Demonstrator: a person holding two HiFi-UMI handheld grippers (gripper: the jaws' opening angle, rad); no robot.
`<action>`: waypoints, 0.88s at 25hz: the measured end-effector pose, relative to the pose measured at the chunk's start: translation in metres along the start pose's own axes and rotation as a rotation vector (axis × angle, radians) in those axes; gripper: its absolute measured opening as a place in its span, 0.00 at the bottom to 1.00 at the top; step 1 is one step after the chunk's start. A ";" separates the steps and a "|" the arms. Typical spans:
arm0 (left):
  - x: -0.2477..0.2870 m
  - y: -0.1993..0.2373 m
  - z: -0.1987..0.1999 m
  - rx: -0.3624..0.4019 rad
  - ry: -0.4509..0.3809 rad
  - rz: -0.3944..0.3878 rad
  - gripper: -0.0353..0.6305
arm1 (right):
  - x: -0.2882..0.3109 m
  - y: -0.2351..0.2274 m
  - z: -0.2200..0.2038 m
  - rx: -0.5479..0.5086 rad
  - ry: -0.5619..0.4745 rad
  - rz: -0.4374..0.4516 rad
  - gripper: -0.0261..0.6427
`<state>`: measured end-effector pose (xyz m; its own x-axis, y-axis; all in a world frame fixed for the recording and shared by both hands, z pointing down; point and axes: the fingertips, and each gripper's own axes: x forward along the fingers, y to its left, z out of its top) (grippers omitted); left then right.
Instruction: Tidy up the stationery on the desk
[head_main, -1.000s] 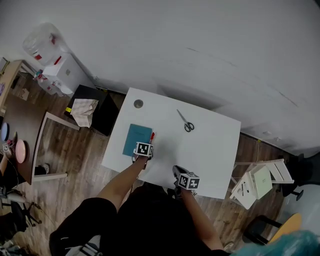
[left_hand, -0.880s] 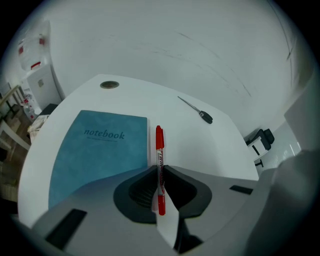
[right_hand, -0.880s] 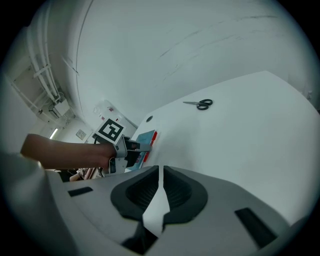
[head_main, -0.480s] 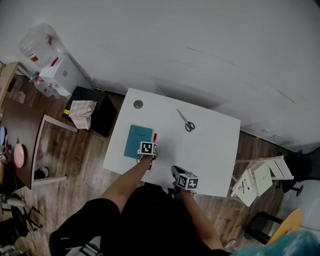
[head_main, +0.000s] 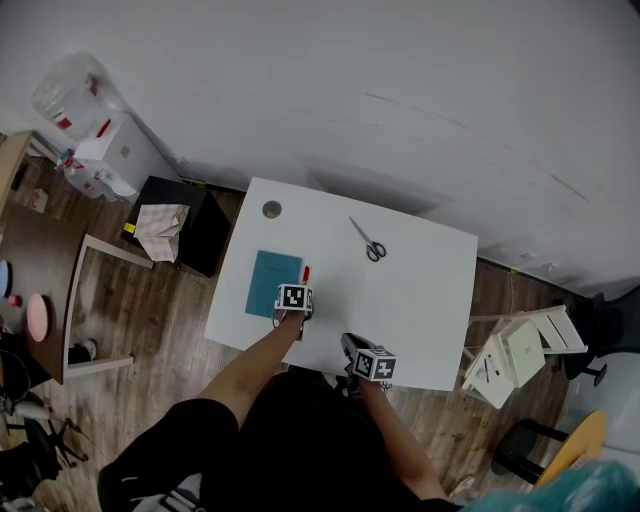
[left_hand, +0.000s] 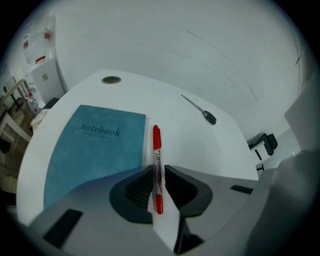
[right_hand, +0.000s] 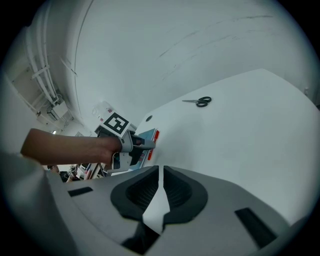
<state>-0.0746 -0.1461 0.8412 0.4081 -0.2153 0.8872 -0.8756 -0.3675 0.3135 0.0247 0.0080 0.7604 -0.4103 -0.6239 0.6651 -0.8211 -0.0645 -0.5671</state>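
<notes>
On the left gripper (left_hand: 159, 172) the jaws have just been opening and stand slightly apart, with the red pen (left_hand: 157, 150) between them, apparently let go. The pen lies on the desk (left_hand: 215, 150) just beside the right edge of the notebook (left_hand: 95, 145) and parallel to it, probably laid there to gather the stationery in one spot. The right gripper (right_hand: 160, 175) waits near the desk's front edge, right of the notebook, jaws together on nothing. The scissors (left_hand: 202, 112) lie well apart from the notebook, beyond its far right corner, and are likely next.
</notes>
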 end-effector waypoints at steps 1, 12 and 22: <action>0.000 -0.001 0.001 0.005 -0.004 0.001 0.15 | -0.001 -0.001 0.000 0.003 -0.003 0.003 0.11; -0.019 -0.010 0.003 -0.007 -0.056 0.002 0.23 | -0.009 -0.021 0.031 0.018 -0.047 0.056 0.11; -0.054 -0.068 0.006 0.041 -0.172 -0.031 0.22 | -0.015 -0.053 0.106 -0.244 -0.113 0.020 0.11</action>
<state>-0.0359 -0.1154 0.7698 0.4756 -0.3534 0.8056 -0.8522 -0.4122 0.3223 0.1165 -0.0618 0.7288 -0.3920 -0.7072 0.5884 -0.8902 0.1301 -0.4367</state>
